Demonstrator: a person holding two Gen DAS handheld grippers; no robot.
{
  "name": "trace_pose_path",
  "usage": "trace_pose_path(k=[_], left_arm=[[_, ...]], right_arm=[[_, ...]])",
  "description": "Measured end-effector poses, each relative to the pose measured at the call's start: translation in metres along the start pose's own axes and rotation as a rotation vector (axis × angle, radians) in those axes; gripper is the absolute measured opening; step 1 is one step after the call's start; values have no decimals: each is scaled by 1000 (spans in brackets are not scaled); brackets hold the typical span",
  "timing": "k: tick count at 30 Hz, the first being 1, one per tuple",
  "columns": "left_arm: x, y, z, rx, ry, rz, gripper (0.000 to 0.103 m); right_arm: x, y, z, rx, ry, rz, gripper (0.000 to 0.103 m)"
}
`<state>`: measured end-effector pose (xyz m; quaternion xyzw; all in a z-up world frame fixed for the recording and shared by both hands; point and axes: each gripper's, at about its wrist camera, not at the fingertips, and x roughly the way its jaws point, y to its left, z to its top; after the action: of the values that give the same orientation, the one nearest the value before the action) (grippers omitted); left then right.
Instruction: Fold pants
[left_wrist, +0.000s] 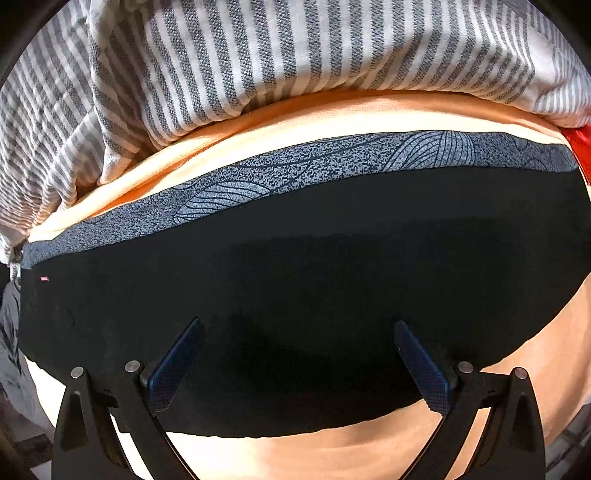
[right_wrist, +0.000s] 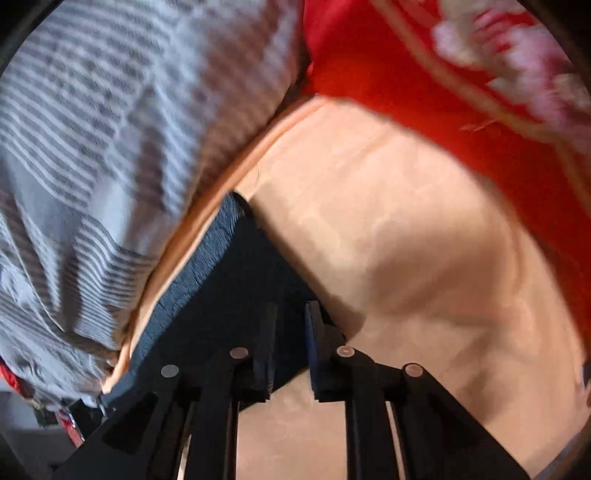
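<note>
Black pants (left_wrist: 295, 258) lie flat and folded on a peach sheet (left_wrist: 332, 450), with a grey-blue patterned band (left_wrist: 295, 162) along their far edge. My left gripper (left_wrist: 298, 323) points straight down over the pants, jaws wide open, nothing between the blue pads (left_wrist: 177, 362). In the blurred right wrist view, the right gripper (right_wrist: 291, 310) hovers over the end of the pants (right_wrist: 236, 295), beside the band (right_wrist: 192, 280). Its jaws stand a narrow gap apart, and only flat dark cloth shows in that gap. No fold is pinched.
A grey-and-white striped cloth (left_wrist: 258, 55) lies bunched along the far side of the sheet, seen too as the striped cloth (right_wrist: 92, 147). A red flowered fabric (right_wrist: 424, 55) covers the far right. Bare peach sheet (right_wrist: 424, 240) stretches right of the pants.
</note>
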<state>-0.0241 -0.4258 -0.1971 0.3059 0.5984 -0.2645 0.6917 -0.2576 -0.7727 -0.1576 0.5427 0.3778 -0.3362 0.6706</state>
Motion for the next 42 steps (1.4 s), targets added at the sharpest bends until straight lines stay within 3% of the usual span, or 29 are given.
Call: trace_pose_path(k=[1,3,5,11,16,22,29,34,38,41,42], left_arm=[[1,1,3,-2,1,1,103],[-3,-3,5,-8,0,-2,103],[-9,-7,3,-10,-7,-9,103],[-21,-21,6,-10,-37,-35,103],[-22,-38,20,-61,-56,-59,103],[-21,-66,43,-102,-81,-84,103],[-25,-73,74,-188,-128,-47,103],[-3,-77,99,-233,-145,5,103],[22,-89,102,-206,-178,27,103],[22,-90,104,-213,-186,11,103],[22,-92,105,-204,-188,14,103]], right_arm=[[-6,2,0,8,-1,13,22],[-16,-3,-8,18,18,61,39],[-13,0,-21,31,64,97,43],[17,-7,-46,65,141,195,43],[33,-32,-47,180,103,308,43],[48,-28,-31,192,86,391,43],[59,-6,-19,179,105,560,45],[74,1,-17,155,153,544,45],[83,0,-15,176,170,548,39],[83,9,-12,174,186,568,18],[78,15,-10,156,180,581,18]])
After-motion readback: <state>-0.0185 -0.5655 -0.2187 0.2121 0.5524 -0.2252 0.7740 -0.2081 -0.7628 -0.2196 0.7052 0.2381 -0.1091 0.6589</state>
